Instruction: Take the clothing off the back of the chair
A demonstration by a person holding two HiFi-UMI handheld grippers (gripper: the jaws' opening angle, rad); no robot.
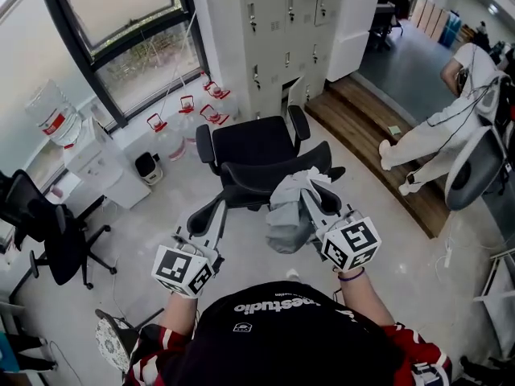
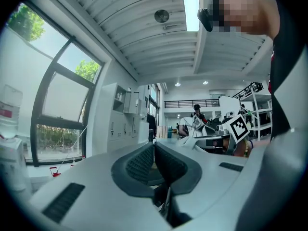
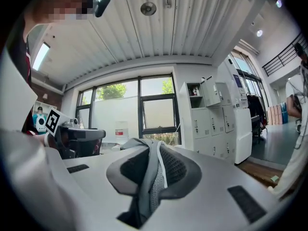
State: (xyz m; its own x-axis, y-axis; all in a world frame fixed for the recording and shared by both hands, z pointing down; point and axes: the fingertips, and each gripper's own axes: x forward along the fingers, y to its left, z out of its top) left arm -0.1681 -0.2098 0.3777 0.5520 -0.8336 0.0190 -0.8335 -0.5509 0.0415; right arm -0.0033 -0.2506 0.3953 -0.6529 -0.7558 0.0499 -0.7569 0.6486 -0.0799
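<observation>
A black office chair [image 1: 251, 147] stands in front of me with its backrest [image 1: 273, 173] toward me. Grey clothing [image 1: 287, 210] hangs bunched at the backrest's right end, with its top edge against the backrest. My right gripper [image 1: 315, 202] is shut on this clothing, and a grey fold [image 3: 151, 177] with a white seam is pinched between its pads. My left gripper [image 1: 211, 212] is held level to the left of the clothing, near the backrest's left end. Its pads [image 2: 144, 162] meet with no cloth between them.
White lockers [image 1: 282, 30] stand behind the chair, and water jugs [image 1: 181, 115] line the window. Another black chair [image 1: 48, 232] and a white dispenser [image 1: 100, 163] are at the left. At the right a person in white [image 1: 438, 127] sits on a wooden step [image 1: 378, 131].
</observation>
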